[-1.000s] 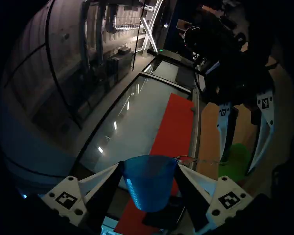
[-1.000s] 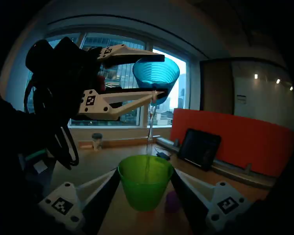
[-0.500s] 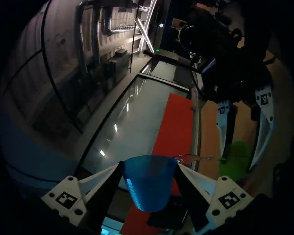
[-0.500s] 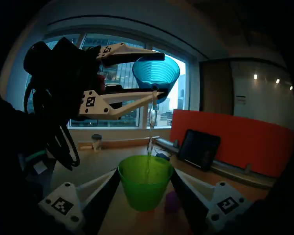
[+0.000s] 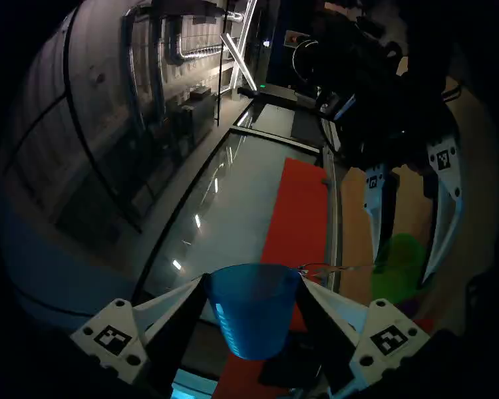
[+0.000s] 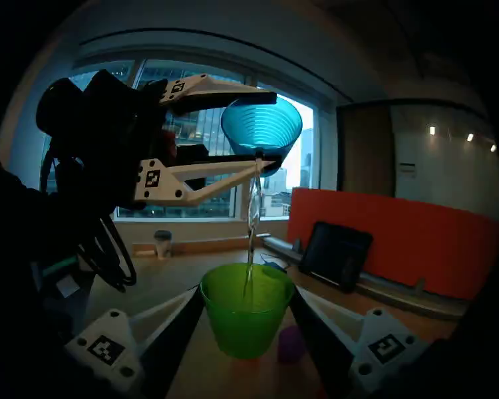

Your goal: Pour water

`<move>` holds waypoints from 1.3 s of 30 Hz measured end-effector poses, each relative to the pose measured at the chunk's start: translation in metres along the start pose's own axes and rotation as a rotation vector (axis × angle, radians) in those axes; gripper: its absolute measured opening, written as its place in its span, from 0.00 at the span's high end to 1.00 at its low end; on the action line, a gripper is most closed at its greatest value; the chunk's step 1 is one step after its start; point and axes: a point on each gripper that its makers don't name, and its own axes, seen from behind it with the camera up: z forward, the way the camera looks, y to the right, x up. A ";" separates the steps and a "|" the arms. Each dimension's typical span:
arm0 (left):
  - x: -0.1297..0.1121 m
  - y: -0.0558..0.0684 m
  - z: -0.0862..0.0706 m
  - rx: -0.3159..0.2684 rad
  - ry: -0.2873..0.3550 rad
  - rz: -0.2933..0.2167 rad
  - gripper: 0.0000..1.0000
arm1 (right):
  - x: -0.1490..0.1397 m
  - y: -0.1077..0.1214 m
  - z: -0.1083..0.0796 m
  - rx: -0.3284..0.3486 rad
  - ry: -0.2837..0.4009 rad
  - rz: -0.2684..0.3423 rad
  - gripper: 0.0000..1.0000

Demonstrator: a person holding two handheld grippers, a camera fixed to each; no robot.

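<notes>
Left claw [image 5: 252,284]: closed on the tipped blue cup [image 6: 261,126], held high.
Right claw [image 6: 247,296]: clamped round the upright green cup [image 6: 247,319], over the bench [image 6: 183,269].
Risk: we judge the thin water stream [image 6: 251,213] could miss the rim if either claw drifts.

An office is suggested. City towers [image 6: 203,143] are seen through the wide window [image 6: 296,179], and an orange partition [image 6: 416,239] is set along the wooden desk's [image 6: 176,276] far edge.

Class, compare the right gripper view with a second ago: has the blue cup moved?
Yes, slightly: the blue cup has edged up and left, away from the fixed orange panel.
</notes>
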 end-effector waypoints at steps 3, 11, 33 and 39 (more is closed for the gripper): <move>0.000 0.002 0.000 0.000 0.002 0.006 0.11 | 0.000 0.001 -0.001 -0.002 0.001 0.000 0.08; 0.000 0.006 0.001 -0.004 0.001 0.039 0.11 | 0.002 0.004 0.000 -0.009 0.006 -0.002 0.08; 0.008 -0.007 0.000 0.014 0.010 0.129 0.10 | 0.004 0.005 -0.003 -0.014 0.010 -0.009 0.09; 0.010 -0.010 -0.001 0.019 0.013 0.143 0.11 | 0.002 0.005 -0.003 -0.012 0.007 -0.011 0.08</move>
